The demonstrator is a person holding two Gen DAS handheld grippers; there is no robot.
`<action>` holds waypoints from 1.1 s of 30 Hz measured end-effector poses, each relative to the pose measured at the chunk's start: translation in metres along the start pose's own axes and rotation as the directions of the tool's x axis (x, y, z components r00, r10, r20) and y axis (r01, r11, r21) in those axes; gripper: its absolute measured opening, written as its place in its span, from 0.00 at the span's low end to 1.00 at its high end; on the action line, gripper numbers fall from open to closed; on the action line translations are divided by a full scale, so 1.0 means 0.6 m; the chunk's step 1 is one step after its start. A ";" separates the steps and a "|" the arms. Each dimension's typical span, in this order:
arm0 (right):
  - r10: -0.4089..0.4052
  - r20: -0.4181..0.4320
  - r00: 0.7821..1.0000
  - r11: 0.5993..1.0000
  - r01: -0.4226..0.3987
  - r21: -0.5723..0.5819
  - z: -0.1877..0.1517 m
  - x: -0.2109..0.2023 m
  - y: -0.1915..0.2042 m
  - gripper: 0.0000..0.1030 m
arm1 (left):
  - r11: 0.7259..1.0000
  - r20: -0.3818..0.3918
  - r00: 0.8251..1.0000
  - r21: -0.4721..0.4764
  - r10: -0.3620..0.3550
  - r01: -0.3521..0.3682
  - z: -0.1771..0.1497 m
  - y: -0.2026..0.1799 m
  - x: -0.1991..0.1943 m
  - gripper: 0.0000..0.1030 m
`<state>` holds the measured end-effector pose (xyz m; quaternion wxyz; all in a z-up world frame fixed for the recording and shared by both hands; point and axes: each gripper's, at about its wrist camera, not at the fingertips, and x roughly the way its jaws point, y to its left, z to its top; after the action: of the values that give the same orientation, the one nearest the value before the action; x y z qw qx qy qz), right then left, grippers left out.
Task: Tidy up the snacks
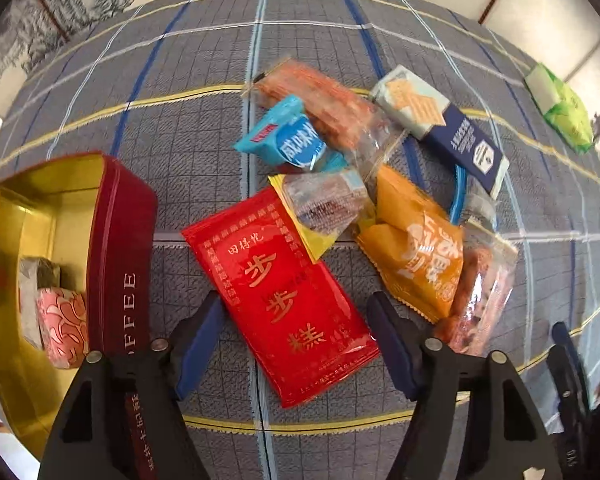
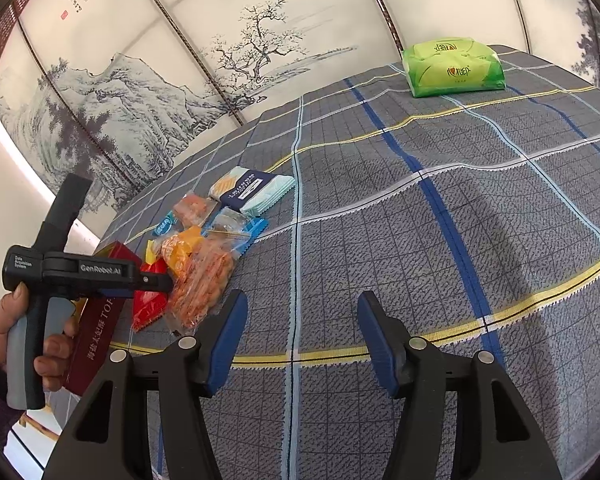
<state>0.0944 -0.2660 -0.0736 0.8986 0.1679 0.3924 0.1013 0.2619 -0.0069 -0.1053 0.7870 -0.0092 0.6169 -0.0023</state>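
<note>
While the left hand-held gripper point(image 1: 296, 344) hangs wide and empty over the red packet point(image 1: 280, 300) on the worktop point(image 1: 204, 152), close squarely across its width; the tin point(image 1: 116, 240) stands just beside.

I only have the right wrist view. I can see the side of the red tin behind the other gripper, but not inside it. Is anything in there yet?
Observer: Yes. The left wrist view looks into the open tin, and a pink patterned packet lies in it beside a grey-white packet.
Operator: Is the left gripper holding anything?
Observer: No. The left gripper is open. Its jaws stand on either side of the red packet, and the pads do not seem to press on it.
Operator: Is that red packet free to lift?
Observer: Not quite. A clear packet with a yellow edge lies over its far corner.
</note>
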 end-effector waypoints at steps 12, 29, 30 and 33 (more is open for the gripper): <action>-0.005 0.003 1.000 1.000 0.005 0.014 0.001 0.000 -0.001 0.59 | 0.997 0.094 0.995 0.071 -0.030 0.023 -0.021 -0.011 -0.014 0.40; -0.039 -0.004 0.999 0.999 0.039 0.016 0.005 0.007 -0.002 0.60 | 0.976 0.382 0.921 0.219 -0.078 -0.008 -0.269 -0.011 -0.104 0.37; -0.045 -0.005 0.999 0.999 0.045 0.012 0.005 0.007 -0.001 0.60 | 0.975 0.401 0.913 0.220 -0.071 -0.020 -0.273 -0.006 -0.114 0.37; -0.067 -0.010 0.998 0.998 0.067 -0.005 0.005 0.009 0.004 0.60 | 0.976 0.450 0.891 0.215 -0.061 -0.042 -0.280 0.009 -0.140 0.37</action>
<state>0.1002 -0.2625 -0.0743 0.9000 0.1523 0.4019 0.0729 0.0785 -0.0023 -0.0640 0.9053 0.0742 0.4121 -0.0718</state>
